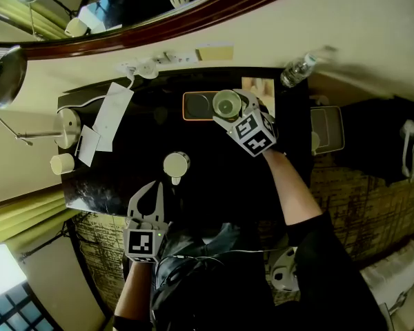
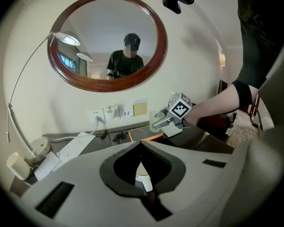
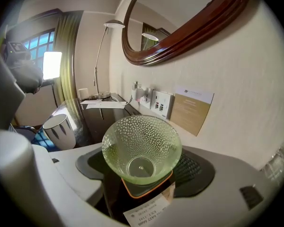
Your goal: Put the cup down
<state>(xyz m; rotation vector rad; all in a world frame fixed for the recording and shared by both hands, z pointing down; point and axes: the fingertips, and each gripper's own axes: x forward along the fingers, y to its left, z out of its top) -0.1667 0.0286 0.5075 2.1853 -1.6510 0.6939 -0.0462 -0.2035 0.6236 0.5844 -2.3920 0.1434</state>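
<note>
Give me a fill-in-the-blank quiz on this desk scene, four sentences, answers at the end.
The right hand-held gripper grips a glass cup tinted ____.
The tray on the desk has an ____ rim.
The left hand-held gripper has its jaws ____, holding nothing.
The wall mirror is ____ in shape.
Answers: green, orange, shut, oval.
</note>
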